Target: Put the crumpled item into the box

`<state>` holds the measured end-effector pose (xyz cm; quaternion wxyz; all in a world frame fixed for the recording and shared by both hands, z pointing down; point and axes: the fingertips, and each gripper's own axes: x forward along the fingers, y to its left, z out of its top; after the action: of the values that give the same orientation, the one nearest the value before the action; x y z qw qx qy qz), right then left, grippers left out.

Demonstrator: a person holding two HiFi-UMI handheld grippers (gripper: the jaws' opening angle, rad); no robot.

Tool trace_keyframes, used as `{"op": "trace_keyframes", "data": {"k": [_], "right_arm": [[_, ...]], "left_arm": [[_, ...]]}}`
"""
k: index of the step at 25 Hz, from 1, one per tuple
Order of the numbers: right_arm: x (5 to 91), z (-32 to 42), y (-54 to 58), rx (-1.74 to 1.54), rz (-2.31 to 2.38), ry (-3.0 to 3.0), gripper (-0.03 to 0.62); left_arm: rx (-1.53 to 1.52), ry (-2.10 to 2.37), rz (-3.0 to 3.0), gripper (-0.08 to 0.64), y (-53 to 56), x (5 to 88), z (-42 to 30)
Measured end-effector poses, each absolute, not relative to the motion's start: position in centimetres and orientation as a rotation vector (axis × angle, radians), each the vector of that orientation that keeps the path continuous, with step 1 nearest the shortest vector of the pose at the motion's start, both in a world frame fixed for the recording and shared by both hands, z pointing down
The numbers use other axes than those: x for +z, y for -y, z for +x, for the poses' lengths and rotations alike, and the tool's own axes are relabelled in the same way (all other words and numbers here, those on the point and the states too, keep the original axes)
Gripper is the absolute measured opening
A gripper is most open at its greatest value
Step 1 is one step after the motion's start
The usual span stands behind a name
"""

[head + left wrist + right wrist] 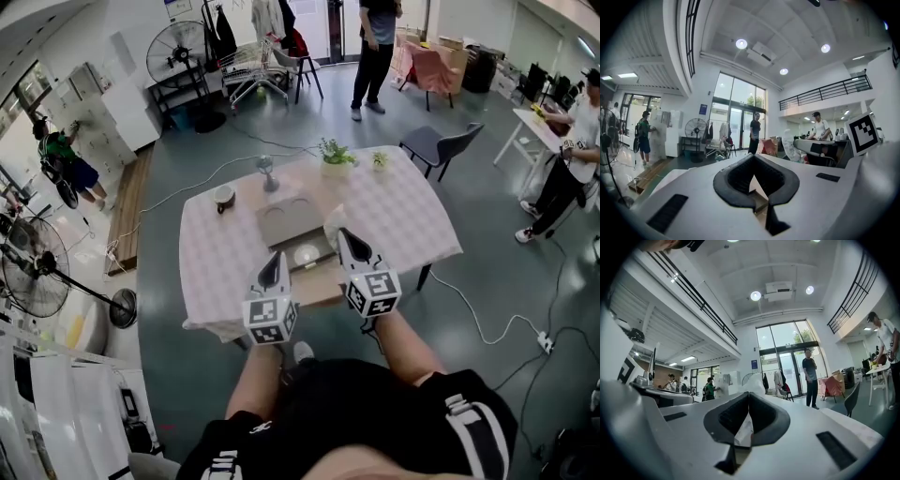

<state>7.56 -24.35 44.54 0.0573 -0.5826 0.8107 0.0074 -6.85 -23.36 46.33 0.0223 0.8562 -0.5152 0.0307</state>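
Pinching crumpled item (742,428), right gripper (341,235) angled over box (319,284); left gripper (277,255) closed.

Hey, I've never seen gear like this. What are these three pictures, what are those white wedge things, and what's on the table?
There is no robot here: a person holds a two-jaw tool in each hand. One picture comes from a head camera looking down. The other two come from cameras riding on each tool. The left hand-held gripper is shut and empty. The right hand-held gripper pinches a crumpled white item by an open cardboard box. The checked table also carries a cup, a glass and two small plants.
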Motion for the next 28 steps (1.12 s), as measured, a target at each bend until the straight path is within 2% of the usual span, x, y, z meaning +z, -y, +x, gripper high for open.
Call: {"op": "trace_keyframes", "data": {"k": [14, 28], "right_arm": [[44.6, 3.5, 40.2, 0.006, -1.863, -2.425, 0.006], [45.9, 3.4, 44.9, 0.005, -1.780, -2.581, 0.006]], "left_arm": [[0.136, 1.539, 2.654, 0.002, 39.9, 46.1, -12.6], [0.122, 1.620, 2.580, 0.002, 42.8, 46.2, -11.4]]}}
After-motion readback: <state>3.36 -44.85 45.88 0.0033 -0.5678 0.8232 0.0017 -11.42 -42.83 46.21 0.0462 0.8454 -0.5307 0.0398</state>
